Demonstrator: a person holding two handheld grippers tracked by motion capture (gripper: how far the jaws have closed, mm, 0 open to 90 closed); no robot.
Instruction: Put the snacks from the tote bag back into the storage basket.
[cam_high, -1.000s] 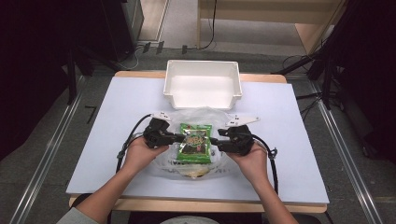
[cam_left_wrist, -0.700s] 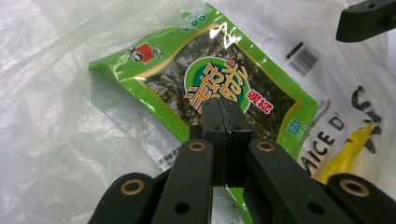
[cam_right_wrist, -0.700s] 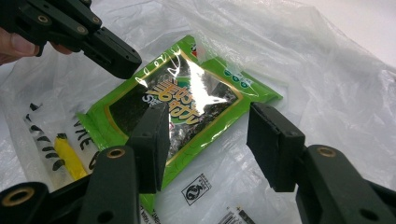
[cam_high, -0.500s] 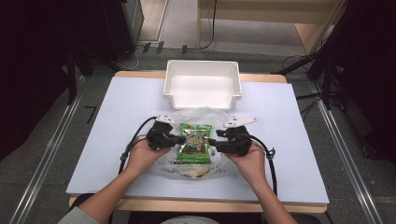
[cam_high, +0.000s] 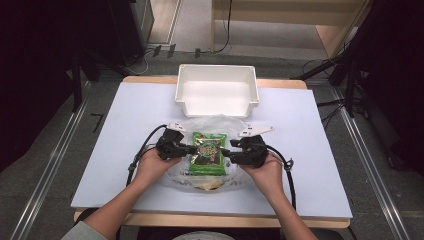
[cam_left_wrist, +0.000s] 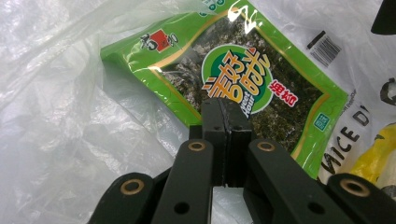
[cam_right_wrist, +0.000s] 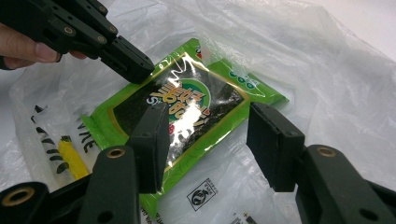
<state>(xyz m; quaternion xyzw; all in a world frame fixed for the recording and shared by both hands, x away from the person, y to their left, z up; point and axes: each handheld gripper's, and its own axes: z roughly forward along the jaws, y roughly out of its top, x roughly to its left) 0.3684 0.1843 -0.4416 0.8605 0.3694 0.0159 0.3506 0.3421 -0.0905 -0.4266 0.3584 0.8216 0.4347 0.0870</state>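
Snack packet (cam_high: 208, 152) is lying on the clear plastic bag (cam_high: 215, 125) on the surface, in front of the white bin (cam_high: 216, 92). It is being pinched by the left tool (cam_high: 192, 149) – jaws closed. The right tool (cam_high: 226, 152) has been moved closer since a moment ago, its jaws wide around the packet's other edge – a two-sided lift is likely being set up.

A wooden table (cam_high: 280, 83) covered by a pale lilac sheet (cam_high: 125, 135) stands on a grey carpeted floor (cam_high: 45, 165), where metal rails (cam_high: 60, 150) run along both sides (one at the left, one at the right). Behind it, black cables (cam_high: 150, 55) trail across the floor by a light wooden cabinet (cam_high: 295, 20). Dark stands (cam_high: 350, 70) flank the dim edges.
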